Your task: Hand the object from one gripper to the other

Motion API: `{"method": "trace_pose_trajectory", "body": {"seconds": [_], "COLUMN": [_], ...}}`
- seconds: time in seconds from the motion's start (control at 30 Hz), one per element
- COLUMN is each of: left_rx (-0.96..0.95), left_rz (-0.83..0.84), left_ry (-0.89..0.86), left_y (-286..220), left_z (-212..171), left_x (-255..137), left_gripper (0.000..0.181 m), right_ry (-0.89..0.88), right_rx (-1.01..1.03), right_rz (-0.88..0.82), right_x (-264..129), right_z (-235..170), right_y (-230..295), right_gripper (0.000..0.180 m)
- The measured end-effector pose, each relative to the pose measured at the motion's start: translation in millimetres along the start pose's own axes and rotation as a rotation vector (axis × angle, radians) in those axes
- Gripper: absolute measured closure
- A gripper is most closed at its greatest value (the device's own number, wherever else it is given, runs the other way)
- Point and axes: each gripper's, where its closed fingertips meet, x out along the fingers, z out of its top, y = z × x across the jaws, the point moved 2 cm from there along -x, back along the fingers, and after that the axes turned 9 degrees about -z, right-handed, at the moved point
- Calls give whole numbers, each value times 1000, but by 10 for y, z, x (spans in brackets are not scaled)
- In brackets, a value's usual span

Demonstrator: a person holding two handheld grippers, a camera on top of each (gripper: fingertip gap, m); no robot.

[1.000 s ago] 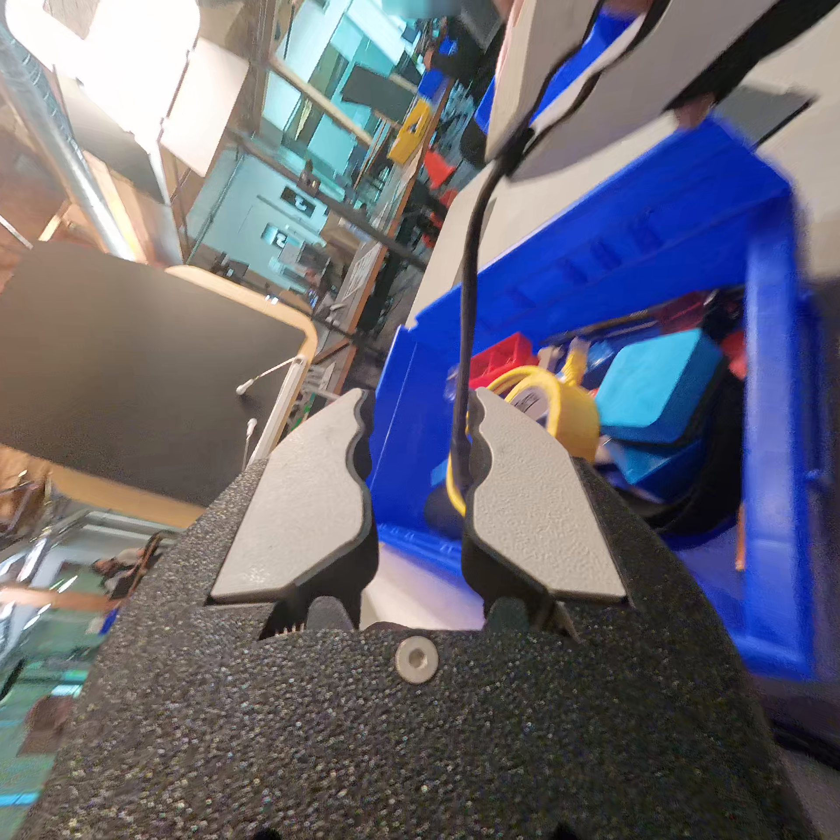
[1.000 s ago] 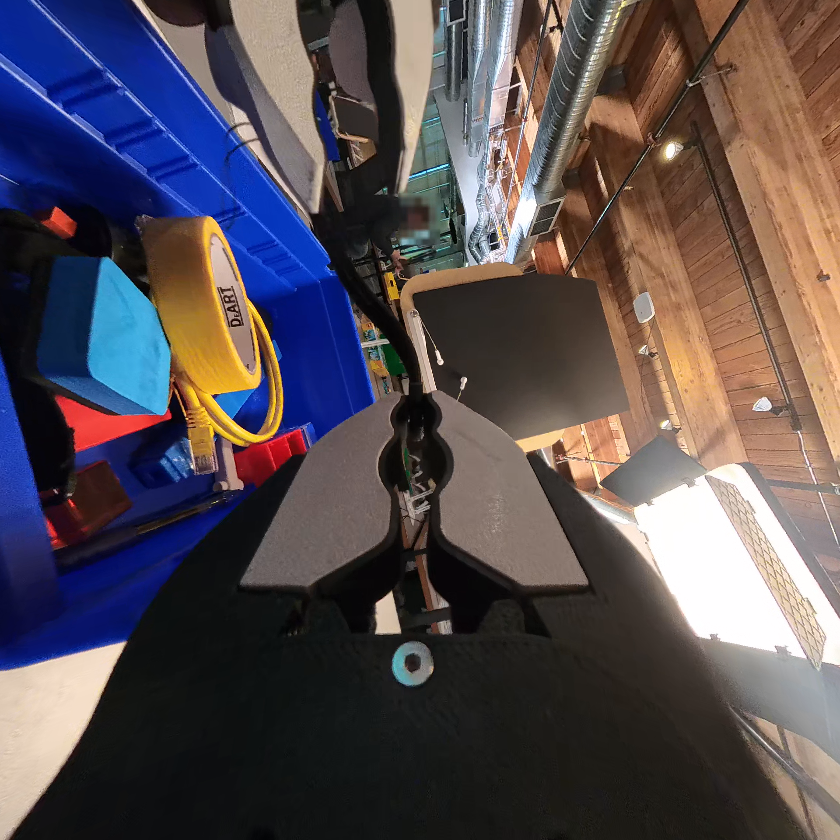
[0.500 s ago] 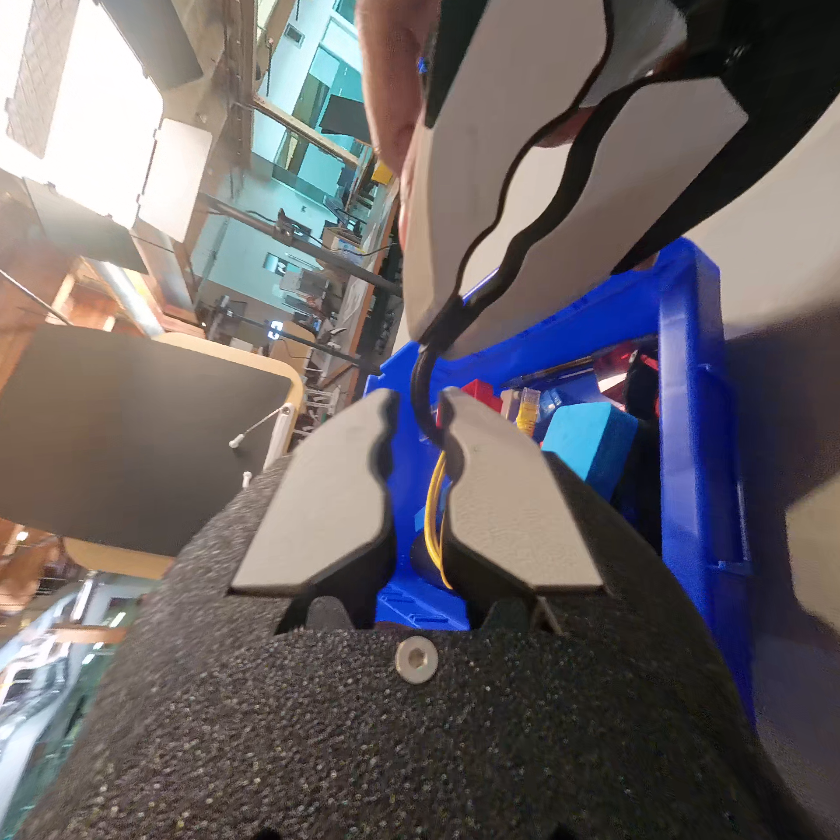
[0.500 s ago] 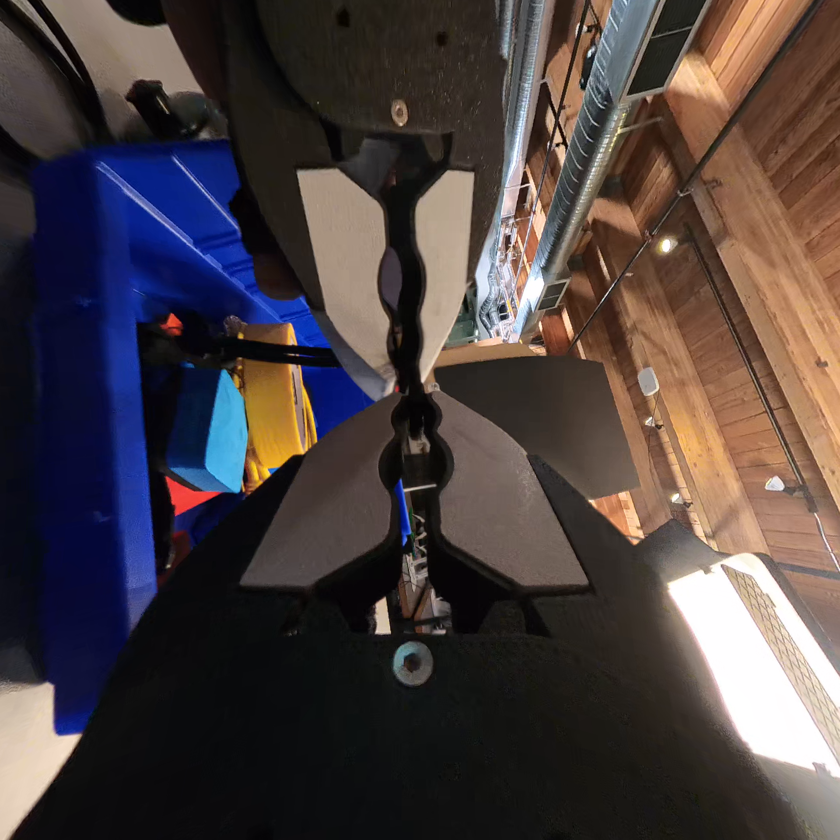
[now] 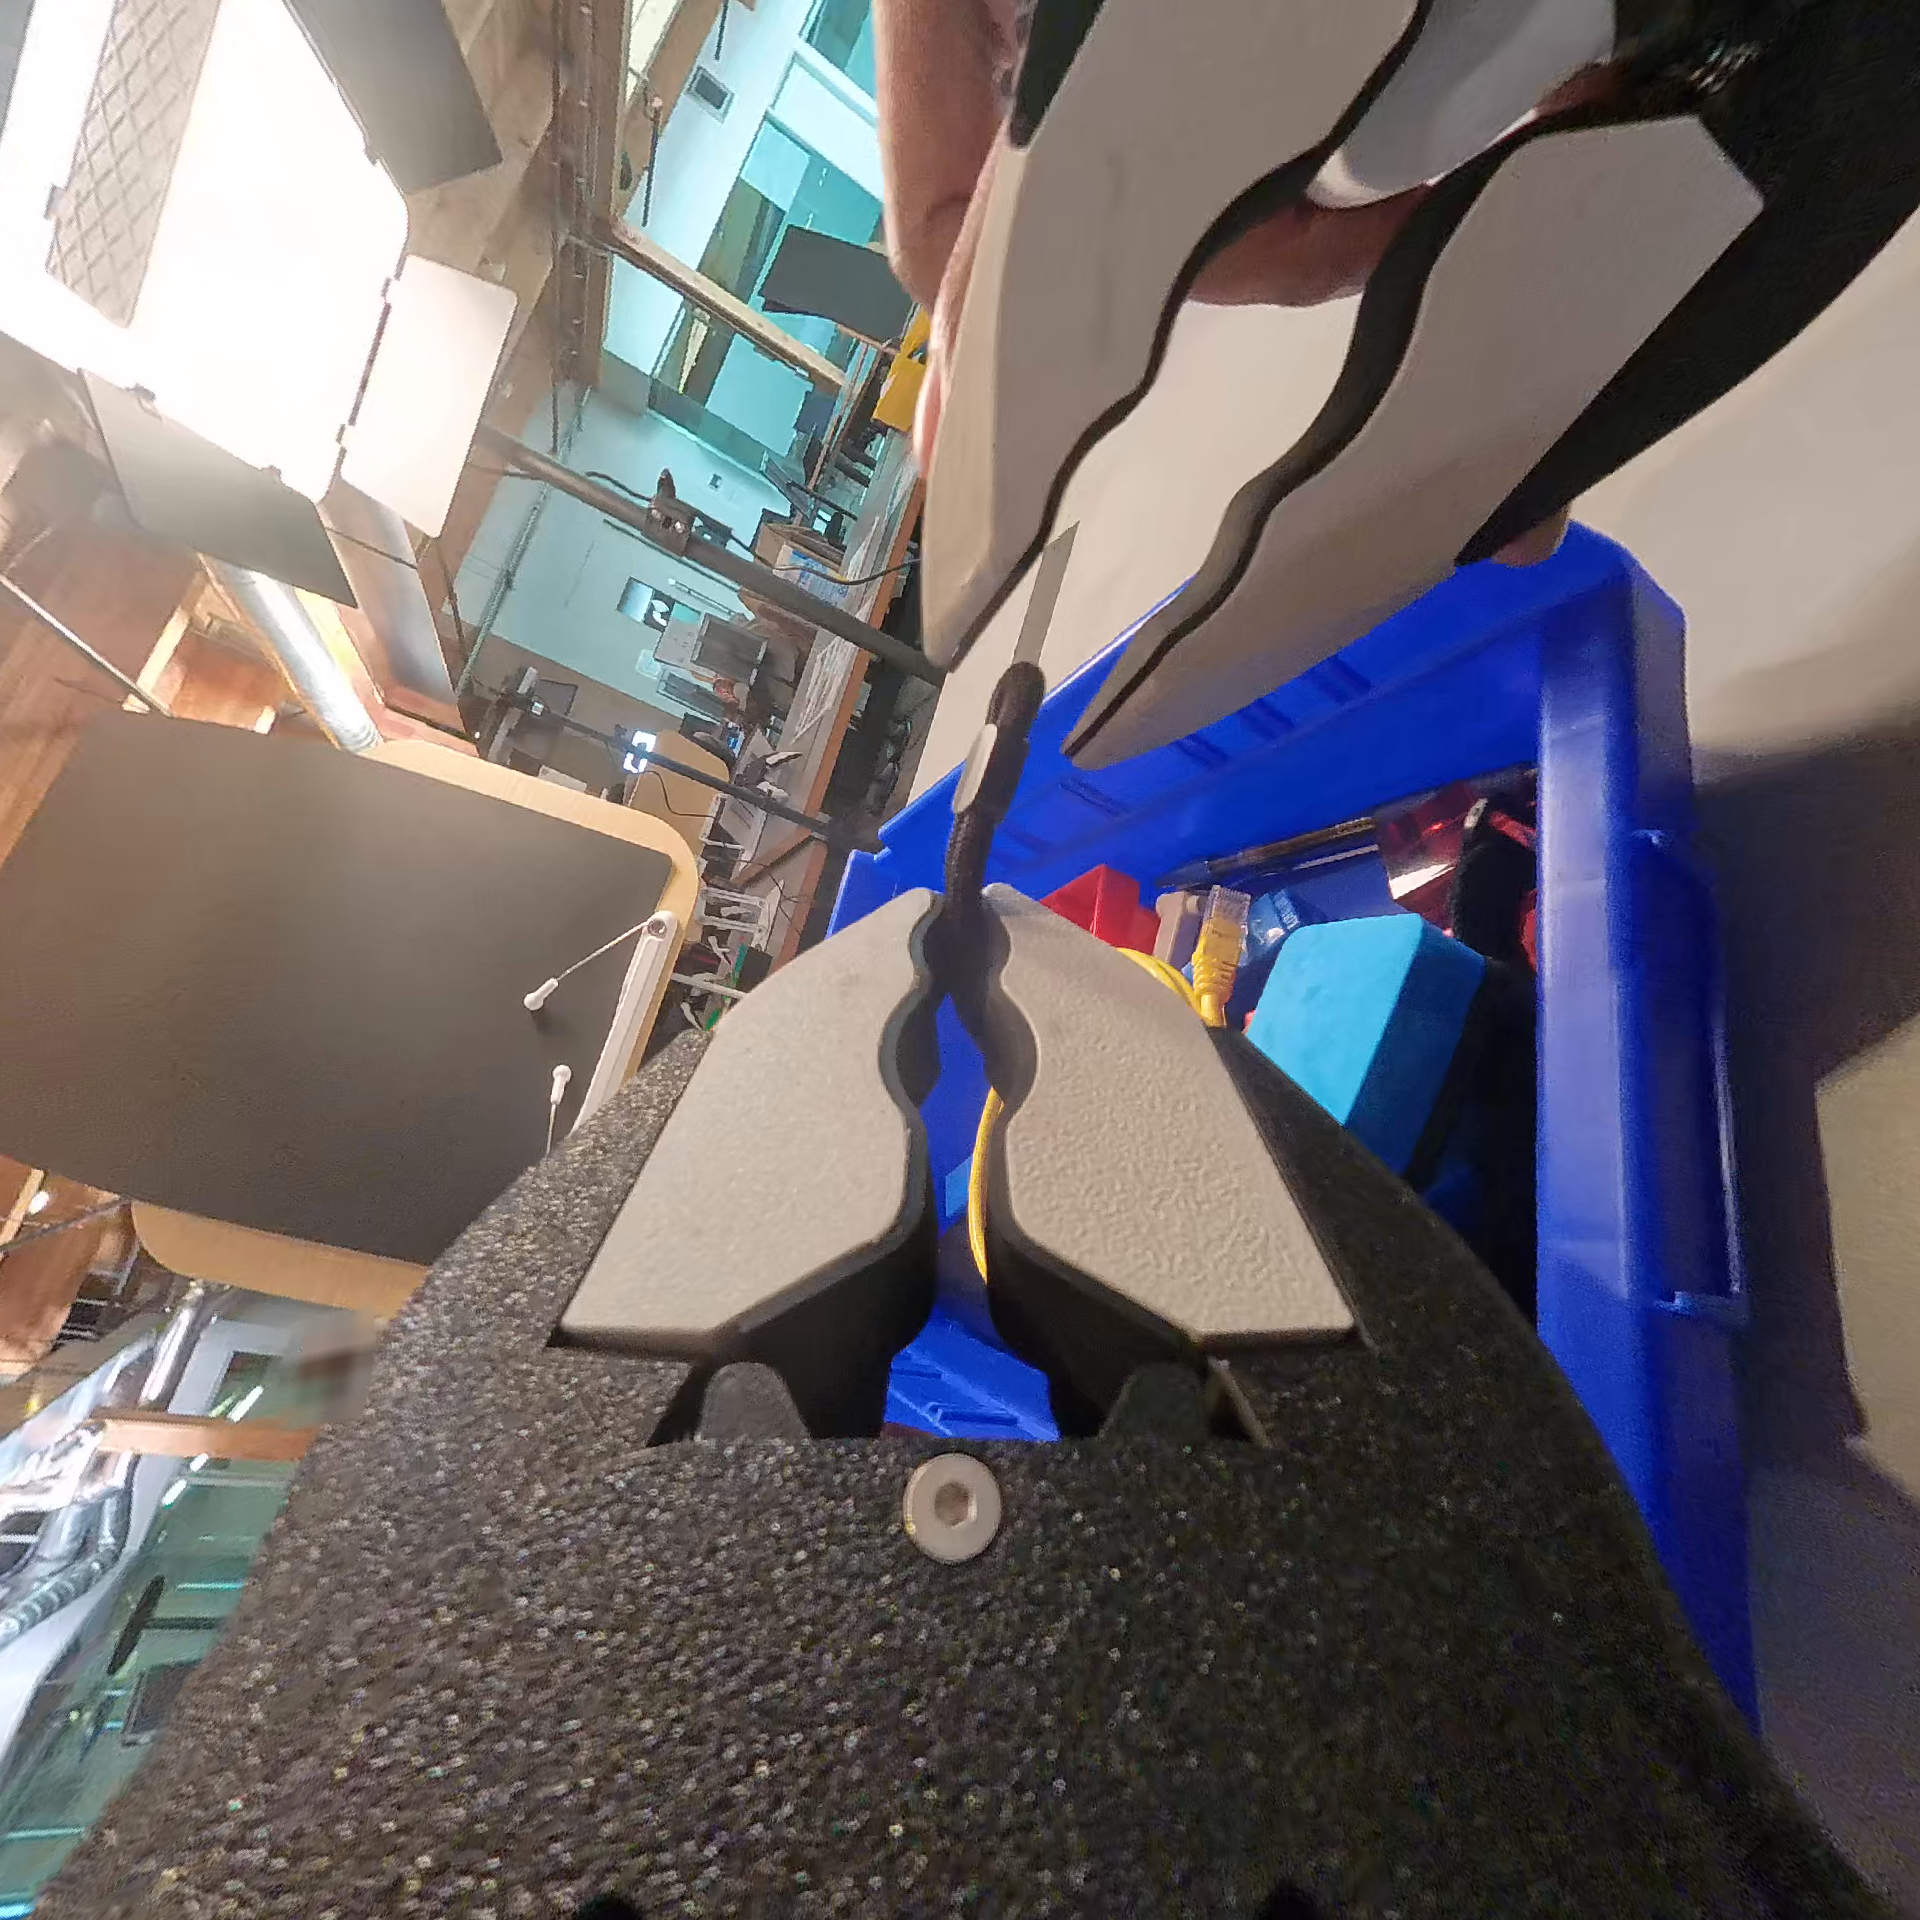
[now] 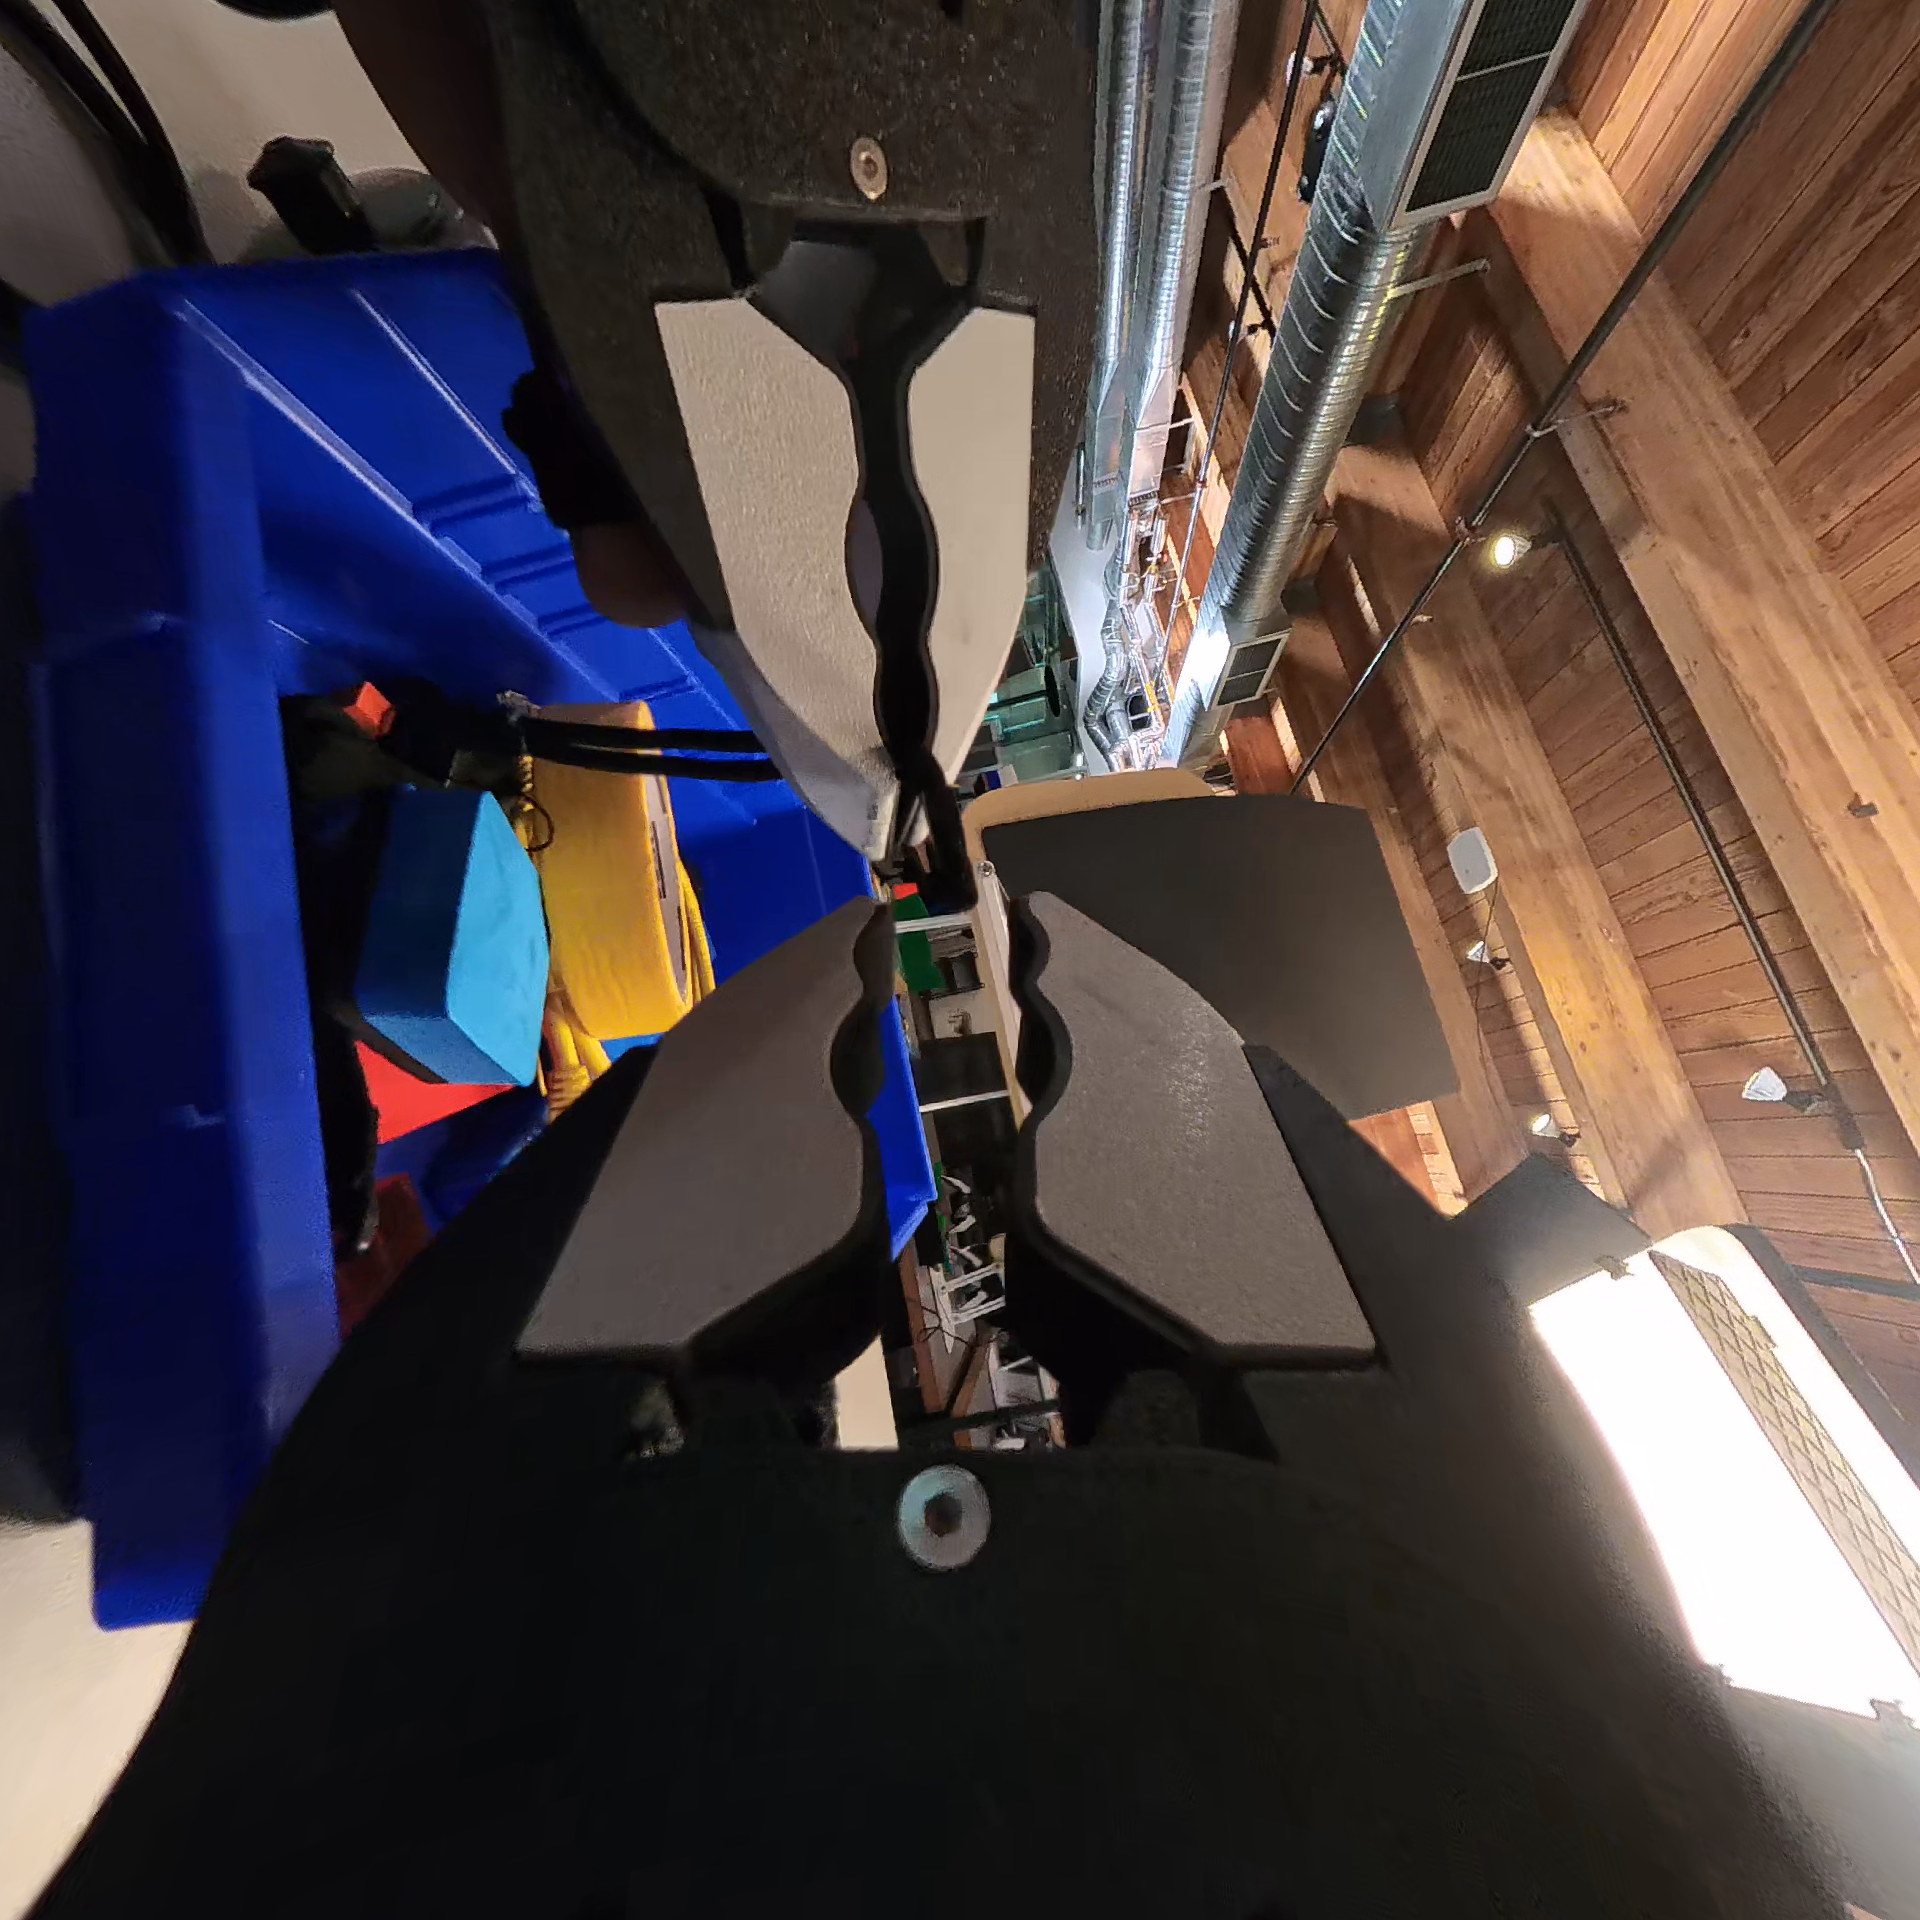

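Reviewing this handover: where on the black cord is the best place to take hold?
Grip the black cord on the short stiff end above the left gripper, coming from above. The right gripper hangs open there.

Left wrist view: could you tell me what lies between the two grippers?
In that view, only the cord's end, held by the left gripper, pointing at the open right gripper.

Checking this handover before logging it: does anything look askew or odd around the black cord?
Nothing looks damaged or spilled. The black cord is pinched at the tips of the left gripper and sticks out toward the open right gripper, which no longer touches it. The blue bin beyond is cluttered.
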Motion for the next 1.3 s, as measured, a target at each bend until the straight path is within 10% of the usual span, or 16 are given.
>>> {"method": "trace_pose_trajectory", "body": {"seconds": [0.43,1.3], "left_rx": [155,188], "left_rz": [109,160], "left_ry": [-34,85], "left_y": [49,180], "left_z": [153,-141], "left_x": [-89,-88], "left_gripper": [153,175], "right_ry": [53,92], "right_rx": [-44,-37], "right_rz": [-39,-99], "right_x": [38,-76], "right_z": [-52,-325], "right_y": [-2,-328], "right_gripper": [176,177]}}
